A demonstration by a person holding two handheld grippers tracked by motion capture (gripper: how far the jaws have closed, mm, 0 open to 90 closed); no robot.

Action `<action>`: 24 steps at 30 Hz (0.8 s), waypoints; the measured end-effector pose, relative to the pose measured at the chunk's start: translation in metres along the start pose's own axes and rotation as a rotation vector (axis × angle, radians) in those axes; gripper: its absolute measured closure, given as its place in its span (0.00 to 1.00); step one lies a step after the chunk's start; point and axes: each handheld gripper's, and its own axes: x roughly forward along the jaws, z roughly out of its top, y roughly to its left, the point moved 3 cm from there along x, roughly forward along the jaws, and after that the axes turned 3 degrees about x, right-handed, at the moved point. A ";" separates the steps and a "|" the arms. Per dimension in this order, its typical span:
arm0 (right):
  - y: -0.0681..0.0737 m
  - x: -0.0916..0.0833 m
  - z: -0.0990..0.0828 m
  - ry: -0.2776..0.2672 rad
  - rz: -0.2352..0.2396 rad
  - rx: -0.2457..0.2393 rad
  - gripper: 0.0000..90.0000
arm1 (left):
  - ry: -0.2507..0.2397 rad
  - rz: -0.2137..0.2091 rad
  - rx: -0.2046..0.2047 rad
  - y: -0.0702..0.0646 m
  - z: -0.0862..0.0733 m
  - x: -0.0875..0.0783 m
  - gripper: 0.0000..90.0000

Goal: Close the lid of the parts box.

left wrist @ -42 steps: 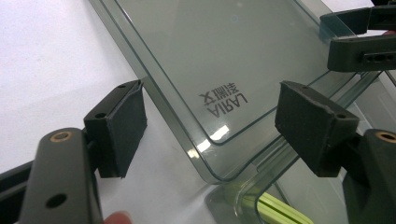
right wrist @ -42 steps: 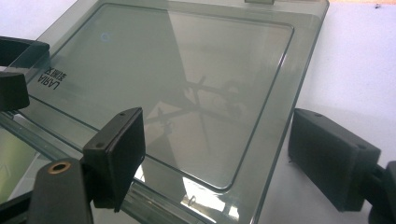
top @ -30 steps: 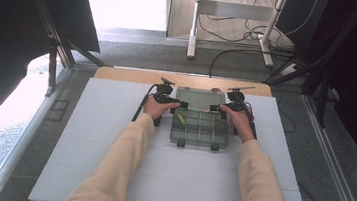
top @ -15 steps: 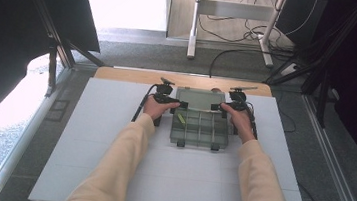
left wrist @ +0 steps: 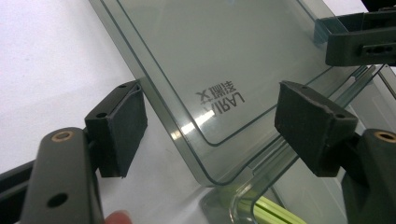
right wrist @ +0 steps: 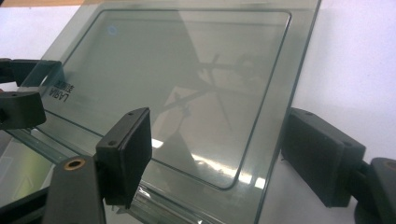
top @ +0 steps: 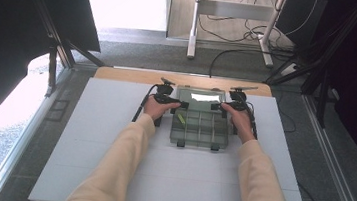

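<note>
clear plastic organiser box sits mid tabletop, lid flung open, lying flat at far side. we hold left claw and right claw astride lid's near corners; right jaws just been closing, both claws agape, pads off lid. we judge lid light, stiff, slick: pinch edges.
</note>
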 end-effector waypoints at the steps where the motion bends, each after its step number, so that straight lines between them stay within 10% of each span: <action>1: 0.000 0.000 0.000 -0.001 0.000 -0.001 0.28 | 0.000 0.000 0.005 0.000 0.000 -0.001 0.29; 24: 0.006 -0.013 0.004 -0.069 0.006 -0.014 0.30 | -0.054 -0.004 0.038 -0.005 0.006 -0.012 0.30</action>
